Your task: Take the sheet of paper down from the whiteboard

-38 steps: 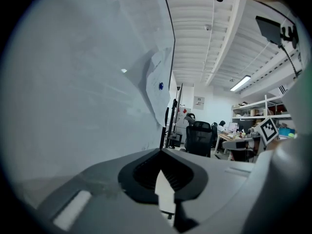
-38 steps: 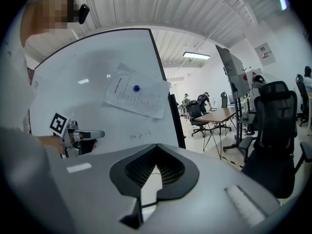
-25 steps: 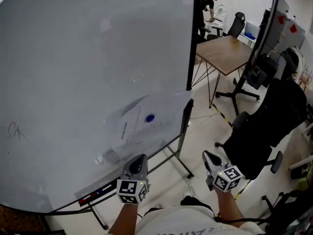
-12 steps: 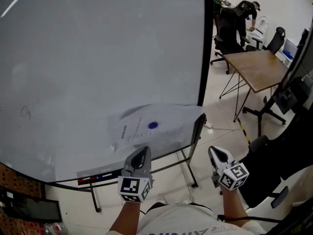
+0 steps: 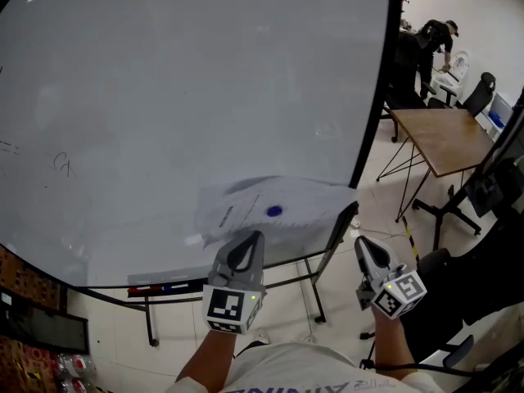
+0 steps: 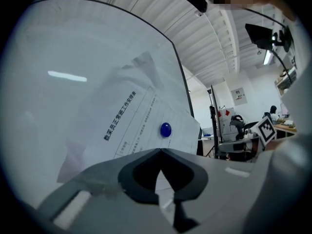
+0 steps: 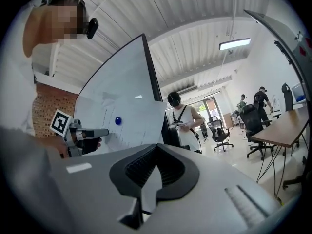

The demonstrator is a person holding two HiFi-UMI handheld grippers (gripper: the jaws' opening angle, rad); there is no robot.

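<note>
Whiteboard fills view; sheet of paper low at its right edge, pinned by blue magnet (probably sole fastener). Your left gripper and right gripper both pressed together, empty, short of sheet.

Probably an office: whiteboard, wooden desk, swivel chairs.

Whiteboard: smooth, glossy white surface. Sheet of paper: thin, matt, creased, under a glossy blue magnet. Left hand-held gripper and right hand-held gripper: matt grey plastic. Table: wood top.
</note>
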